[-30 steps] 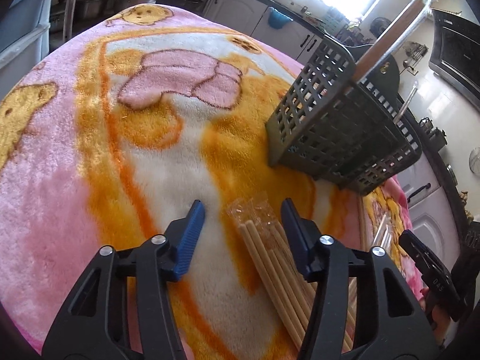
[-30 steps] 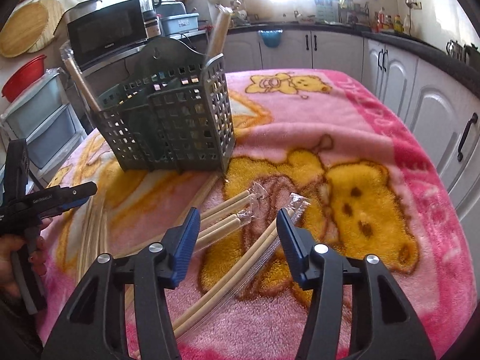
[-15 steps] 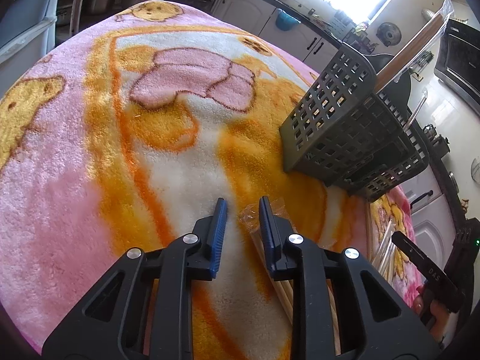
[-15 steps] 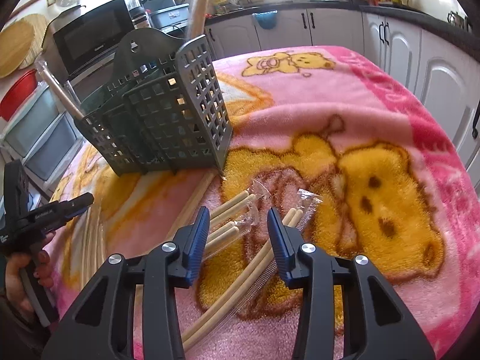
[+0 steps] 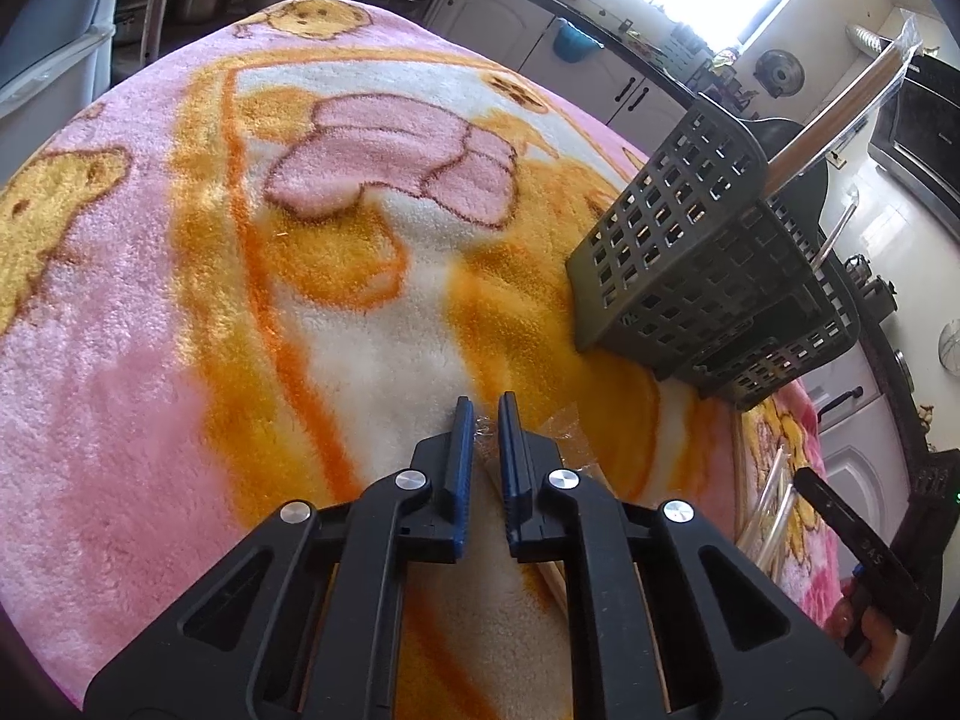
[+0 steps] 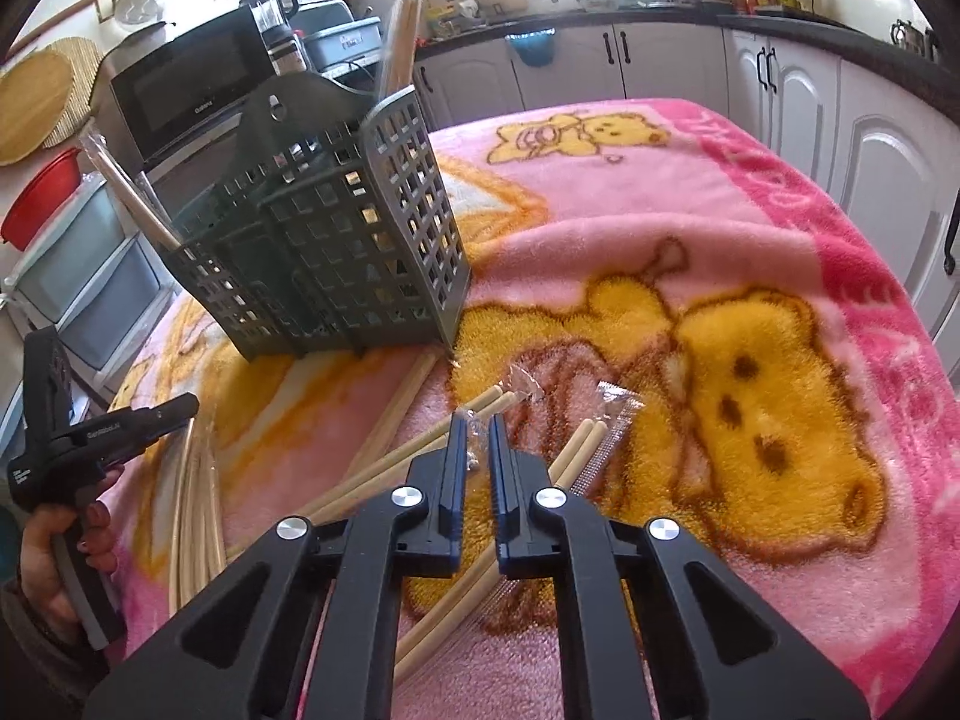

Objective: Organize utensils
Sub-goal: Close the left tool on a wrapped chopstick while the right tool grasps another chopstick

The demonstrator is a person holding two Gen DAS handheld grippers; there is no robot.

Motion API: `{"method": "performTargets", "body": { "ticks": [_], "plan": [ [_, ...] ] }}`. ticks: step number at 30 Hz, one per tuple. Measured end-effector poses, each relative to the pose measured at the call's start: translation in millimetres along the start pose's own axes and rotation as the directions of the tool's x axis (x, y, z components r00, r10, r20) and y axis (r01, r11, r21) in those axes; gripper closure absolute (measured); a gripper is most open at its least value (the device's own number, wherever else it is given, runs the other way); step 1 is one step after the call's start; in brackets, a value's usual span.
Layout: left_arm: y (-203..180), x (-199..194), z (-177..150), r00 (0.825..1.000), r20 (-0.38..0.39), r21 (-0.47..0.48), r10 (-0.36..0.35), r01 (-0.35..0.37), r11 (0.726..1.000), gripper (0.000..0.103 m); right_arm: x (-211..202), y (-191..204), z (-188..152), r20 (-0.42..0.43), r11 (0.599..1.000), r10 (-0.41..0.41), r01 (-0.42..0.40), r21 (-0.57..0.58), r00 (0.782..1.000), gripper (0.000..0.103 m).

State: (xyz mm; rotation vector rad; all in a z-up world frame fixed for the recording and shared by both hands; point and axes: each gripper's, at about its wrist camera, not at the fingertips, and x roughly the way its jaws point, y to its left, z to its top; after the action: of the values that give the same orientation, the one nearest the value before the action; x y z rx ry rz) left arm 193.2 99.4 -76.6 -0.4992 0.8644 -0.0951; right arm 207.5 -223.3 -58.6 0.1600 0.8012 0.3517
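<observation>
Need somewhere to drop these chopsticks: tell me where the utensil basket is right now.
The dark green utensil basket stands on the pink blanket, upper left in the right wrist view, just behind the wrapped chopsticks. In the left wrist view it sits at the right.

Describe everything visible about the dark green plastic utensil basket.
The dark green plastic utensil basket is a lattice-walled caddy with several compartments and a solid handle tab with a hole at its top. It stands on the pink and yellow fleece blanket, looking tilted in the fisheye view. Plastic-wrapped wooden chopsticks stick up from it at two corners. More wrapped chopsticks lie at its base.
</observation>
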Motion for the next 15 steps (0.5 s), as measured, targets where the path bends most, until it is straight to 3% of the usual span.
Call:
{"method": "performTargets", "body": {
  "ticks": [7,15],
  "plan": [
    [2.8,-11.2,0.2,1.000,0.011,-0.003,-0.022,0.022,1.000,0.099,-20.8,8.7,4.6,0.071,1.000,-0.004,0.006,-0.025,0.997,0.098],
    [-3.7,-44.2,3.8,0.996,0.075,0.021,-0.049,0.048,0.999,0.099,-44.2,18.4,11.4,0.140,0.998,-0.008,0.017,-0.061,0.990,0.099]
  ]
}}
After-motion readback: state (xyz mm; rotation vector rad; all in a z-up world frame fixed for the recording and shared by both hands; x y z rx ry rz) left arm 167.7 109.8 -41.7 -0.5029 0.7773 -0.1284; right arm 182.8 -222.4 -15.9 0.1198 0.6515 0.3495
